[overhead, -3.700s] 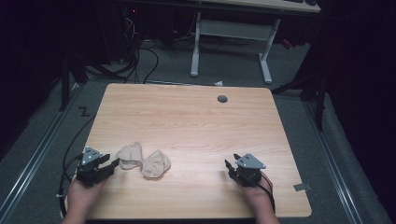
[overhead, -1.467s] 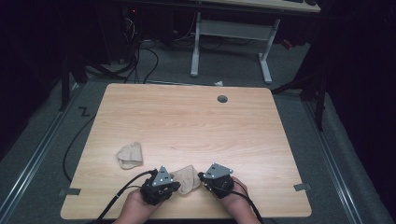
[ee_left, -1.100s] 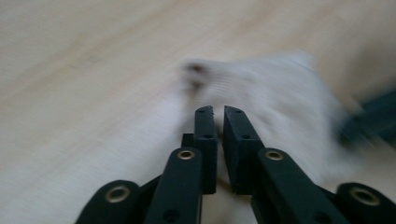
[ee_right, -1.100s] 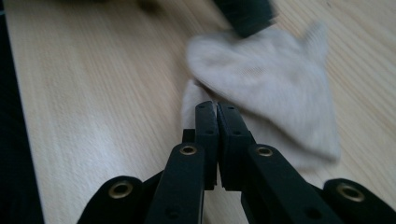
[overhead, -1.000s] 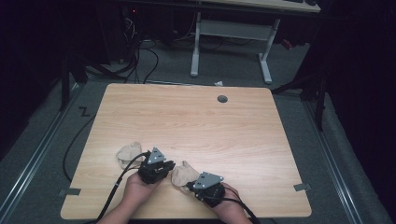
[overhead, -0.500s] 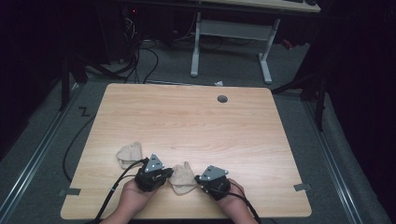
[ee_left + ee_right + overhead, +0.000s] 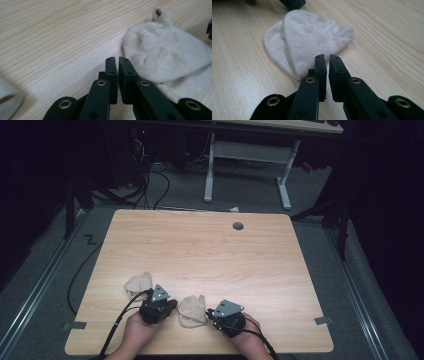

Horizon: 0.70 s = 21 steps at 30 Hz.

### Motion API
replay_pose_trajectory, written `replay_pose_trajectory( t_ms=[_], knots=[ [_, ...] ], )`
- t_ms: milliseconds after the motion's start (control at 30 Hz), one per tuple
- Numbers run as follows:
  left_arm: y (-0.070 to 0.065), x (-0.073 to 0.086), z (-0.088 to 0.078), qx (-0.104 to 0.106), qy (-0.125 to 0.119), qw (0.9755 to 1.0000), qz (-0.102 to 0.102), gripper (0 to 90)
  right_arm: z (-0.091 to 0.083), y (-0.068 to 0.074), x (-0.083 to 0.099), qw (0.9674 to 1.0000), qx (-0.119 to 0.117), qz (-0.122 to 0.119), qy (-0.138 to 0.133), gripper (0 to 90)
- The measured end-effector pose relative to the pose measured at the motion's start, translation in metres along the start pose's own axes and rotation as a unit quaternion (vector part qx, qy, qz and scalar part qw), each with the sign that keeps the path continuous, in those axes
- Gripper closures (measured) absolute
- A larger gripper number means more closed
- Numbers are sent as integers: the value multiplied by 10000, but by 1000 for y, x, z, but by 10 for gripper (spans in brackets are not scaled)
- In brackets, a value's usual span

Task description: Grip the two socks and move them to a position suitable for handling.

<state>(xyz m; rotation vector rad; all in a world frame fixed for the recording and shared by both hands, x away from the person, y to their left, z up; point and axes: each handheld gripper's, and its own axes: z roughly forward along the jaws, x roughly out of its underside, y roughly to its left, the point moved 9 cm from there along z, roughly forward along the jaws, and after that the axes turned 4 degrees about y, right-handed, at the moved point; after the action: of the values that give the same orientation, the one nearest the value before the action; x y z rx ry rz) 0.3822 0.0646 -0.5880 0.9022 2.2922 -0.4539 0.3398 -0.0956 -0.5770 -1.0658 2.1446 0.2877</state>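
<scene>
High view: wooden counter (image 7: 210, 265) with a small round hole (image 7: 238, 226) near its far edge, at about 12 o'clock. Two pale socks down by the near edge. Middle sock (image 7: 192, 310) lying flat between the two hands, at about 6 o'clock on the counter. Second sock (image 7: 138, 283) a little way off at 10 o'clock from the first, just behind the left hand. Left claw (image 7: 172, 305) right beside the middle sock at its 9 o'clock side, right claw (image 7: 211, 313) right beside it at its 3 o'clock side. Hard to tell from up here whether either one touches the cloth. Black cable (image 7: 117, 327) trailing from the left one toward the near edge. Left gripper view: two black jaws nearly together, only a thin gap, nothing between them, having just been closing a bit more. Tips over bare wood, right at the edge of the middle sock (image 7: 170, 60), which spreads out at 2 o'clock from them, its cuff poking up at the far end. Bit of the second sock (image 7: 7, 100) at 8 o'clock, low in the corner. Right gripper view: jaws also nearly together with a thin gap, nothing pinched, having just been opening a little. Middle sock (image 7: 307, 42) lying at 11 o'clock from the tips, near edge just beside them, cuff pointing toward 2 o'clock. Dark piece of the left claw (image 7: 293, 3) at 12 o'clock, beyond the sock.
</scene>
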Motion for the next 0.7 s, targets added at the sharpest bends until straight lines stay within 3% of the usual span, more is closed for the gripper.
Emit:
replay_pose_trajectory(
  t_ms=[233, 300, 333, 367, 400, 567, 600, 700],
  knots=[
    [-22, -8, 8, 275, -41, 9994, 197, 859, -2, 2, 0, 10000, 43, -27, -21, 825],
    [-30, -12, 11, 359, -78, 9990, 262, 856, -3, 2, -1, 10000, 49, -5, -54, 801],
    [-36, -16, 14, 408, -103, 9986, 328, 855, -5, 5, -5, 9999, -23, 5, -148, 749],
    [-36, -16, 14, 408, -103, 9986, 328, 854, -5, 5, -5, 9999, -23, 5, -148, 749],
    [-38, -18, 15, 406, -93, 9984, 391, 853, -5, 13, -10, 9996, -141, -32, -257, 692],
    [-35, -21, 10, 388, -181, 9984, 360, 853, 4, 24, -10, 9996, -104, -232, -114, 640],
    [-34, -21, 9, 381, -197, 9985, 339, 853, 9, 25, -10, 9993, -51, -361, -52, 633],
    [-31, -20, 6, 342, -219, 9987, 308, 850, 12, 26, -13, 9993, -45, -380, -58, 630]
  ],
)
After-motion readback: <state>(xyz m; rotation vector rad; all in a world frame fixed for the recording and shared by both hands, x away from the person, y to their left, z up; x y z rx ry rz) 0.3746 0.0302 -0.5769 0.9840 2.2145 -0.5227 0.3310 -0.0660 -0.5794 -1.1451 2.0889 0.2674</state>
